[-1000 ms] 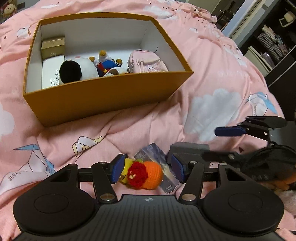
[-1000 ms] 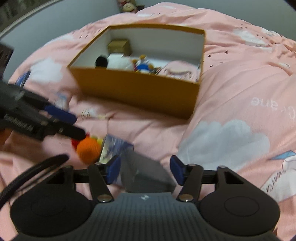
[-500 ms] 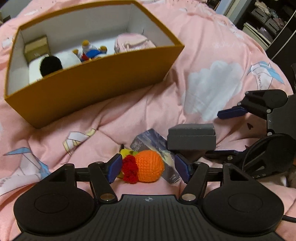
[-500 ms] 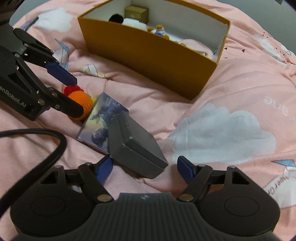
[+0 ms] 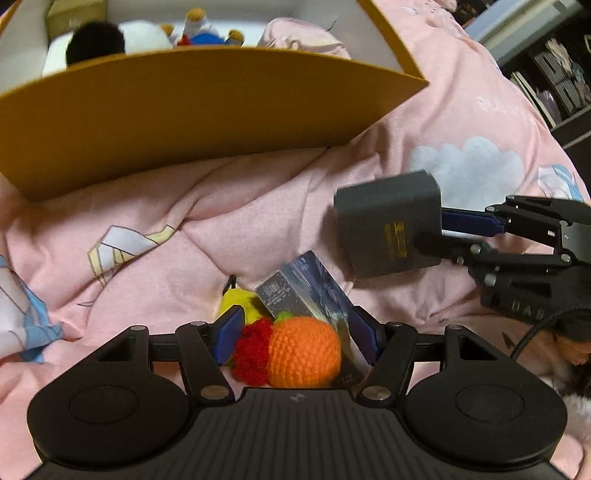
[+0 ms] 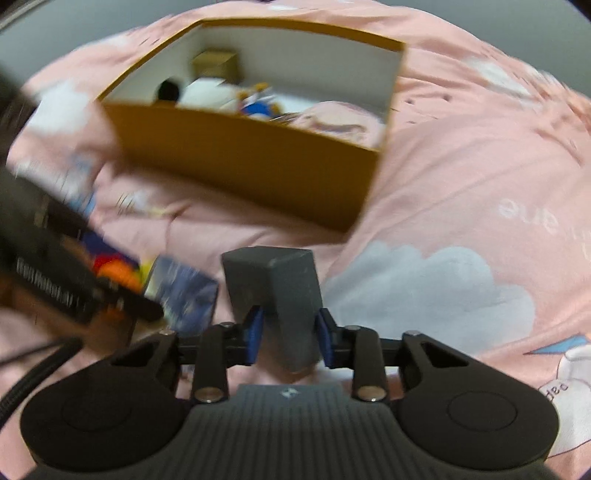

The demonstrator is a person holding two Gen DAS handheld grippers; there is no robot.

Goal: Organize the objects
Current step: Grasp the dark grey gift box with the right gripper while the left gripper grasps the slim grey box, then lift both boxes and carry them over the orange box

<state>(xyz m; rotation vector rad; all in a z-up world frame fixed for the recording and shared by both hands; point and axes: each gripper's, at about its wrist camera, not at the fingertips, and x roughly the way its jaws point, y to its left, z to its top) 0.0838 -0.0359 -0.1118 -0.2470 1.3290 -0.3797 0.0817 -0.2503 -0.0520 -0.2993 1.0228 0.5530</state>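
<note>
Left wrist view: left tongs [image 5: 295, 334] spread wide and low over the pink bedspread [image 5: 229, 206], blue pads either side of a crocheted orange toy [image 5: 303, 350] with a red tuft, not pressing it. Jaws have just been opening, the toy between them. Yellow knitted piece [image 5: 240, 301] just behind the toy; dark printed card box [image 5: 303, 291] leaning against its right side. To the right, right tongs [image 5: 443, 232] clamp a grey box [image 5: 388, 229], lifted clear of the bedspread. Far side: large yellow cardboard box [image 5: 184, 118], open top, standing on the bed; inside it a black-and-white plush toy [image 5: 110, 40], a small blue and red figure [image 5: 201, 31], a pink pouch [image 5: 303, 38], a gold carton [image 5: 74, 16] in the far left corner.

Right wrist view, blurred: right tongs [image 6: 288, 334] clenched on the grey box [image 6: 277, 284], which stands up between the blue pads; jaws have just been closing onto it. Left tongs [image 6: 122, 295] at the left edge, over the orange toy [image 6: 118, 275], with the card box [image 6: 184, 295] beside them. Yellow cardboard box [image 6: 240, 170] beyond, same contents showing dimly.
</note>
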